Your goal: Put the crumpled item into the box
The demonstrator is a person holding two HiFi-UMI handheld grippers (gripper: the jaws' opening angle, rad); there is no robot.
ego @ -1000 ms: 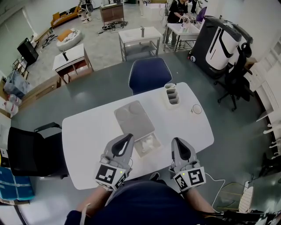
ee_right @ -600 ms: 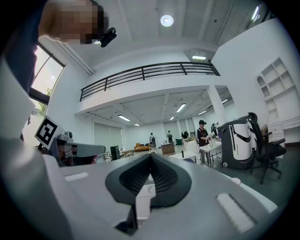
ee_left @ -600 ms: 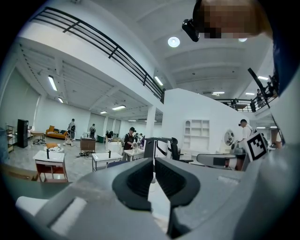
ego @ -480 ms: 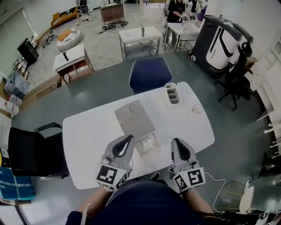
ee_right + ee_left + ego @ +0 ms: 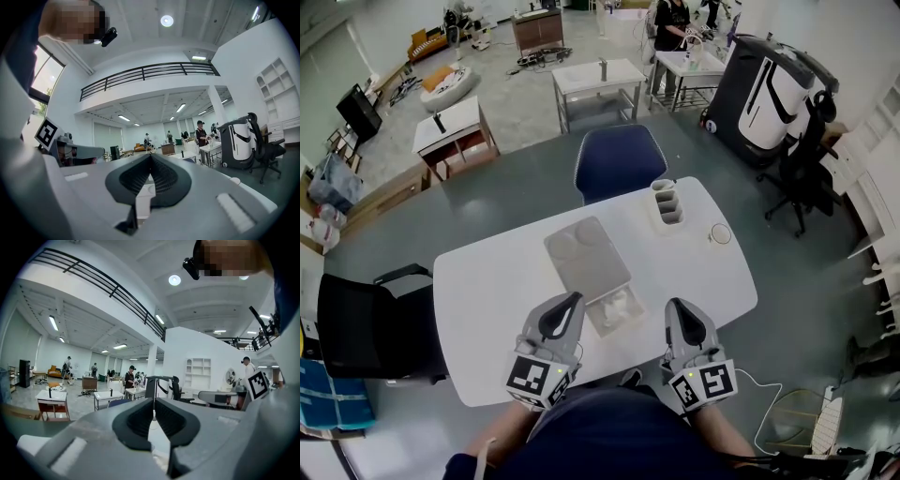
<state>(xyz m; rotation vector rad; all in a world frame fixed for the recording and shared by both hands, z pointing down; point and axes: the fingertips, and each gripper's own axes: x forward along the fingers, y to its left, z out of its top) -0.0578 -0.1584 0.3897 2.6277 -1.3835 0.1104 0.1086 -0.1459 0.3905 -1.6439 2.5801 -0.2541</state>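
Observation:
On the white table [image 5: 497,281], a crumpled white item [image 5: 619,305] lies in a small shallow box [image 5: 602,322]. A flat grey lid [image 5: 586,255] adjoins the box on its far side. My left gripper [image 5: 575,298] is just left of the box, over the table's near part, with its jaws shut and nothing between them. My right gripper [image 5: 679,305] is to the right of the box, also shut and empty. In the left gripper view the left gripper [image 5: 153,401] has its pads together. The right gripper [image 5: 150,157] in its own view looks the same.
A grey divided holder [image 5: 667,202] and a small round white disc [image 5: 721,232] stand at the table's far right. A blue chair [image 5: 619,159] is tucked in at the far side and a black chair [image 5: 366,323] at the left. People work at tables beyond.

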